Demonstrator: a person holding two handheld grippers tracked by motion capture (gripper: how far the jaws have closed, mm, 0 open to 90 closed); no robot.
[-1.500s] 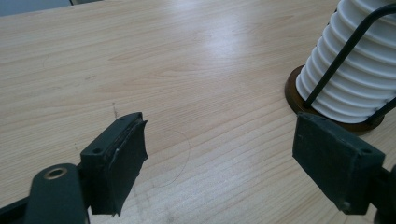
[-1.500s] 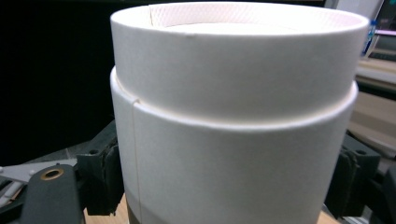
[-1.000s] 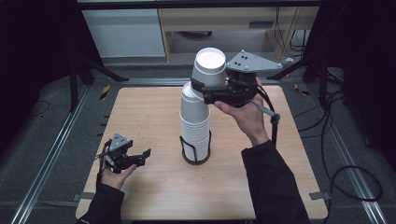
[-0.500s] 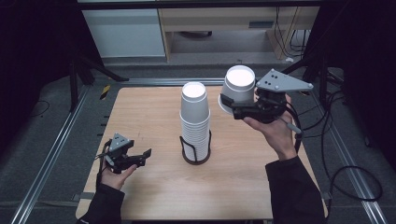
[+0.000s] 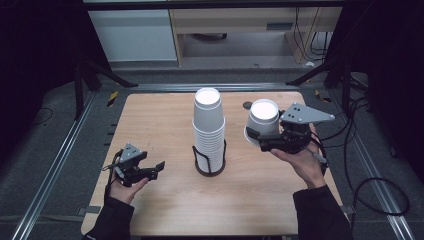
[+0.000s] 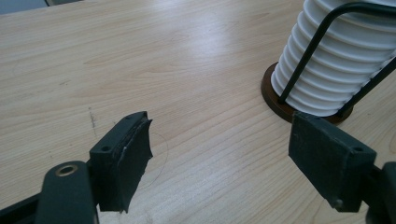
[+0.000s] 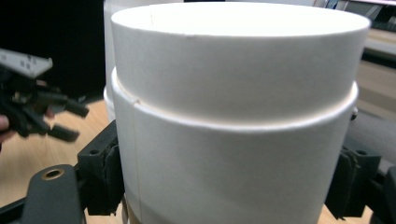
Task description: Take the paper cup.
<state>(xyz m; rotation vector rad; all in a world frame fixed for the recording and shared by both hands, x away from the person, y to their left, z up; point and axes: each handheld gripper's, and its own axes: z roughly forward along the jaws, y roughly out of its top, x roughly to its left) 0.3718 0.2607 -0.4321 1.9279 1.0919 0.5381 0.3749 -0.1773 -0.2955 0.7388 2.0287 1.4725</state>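
Two white cups, one nested in the other and both upside down, sit clamped between the jaws of the right gripper (image 5: 272, 142), which holds them upright above the right part of the table (image 5: 160, 115), just right of the tall cup stack (image 5: 208, 130). In the right gripper view the nested cups (image 7: 233, 116) show a stepped edge where the outer one ends, and the black pads press on both flanks of the outer cup. Their long axis runs vertical, so a downward move would seat them on bare wood; my guess is that this is what comes next, and the spot below looks free. The stack stands in a wire holder (image 5: 209, 162) on a dark round base near the table's middle. The left gripper (image 5: 150, 170) lies low at the front left, jaws spread wide with nothing between them, pointing toward the holder; it is well apart from the cups. Compared with half a second ago, the right hand (image 5: 300, 162) has dropped and come toward the person, and a second ago the cups were directly over the stack; the left has not moved.
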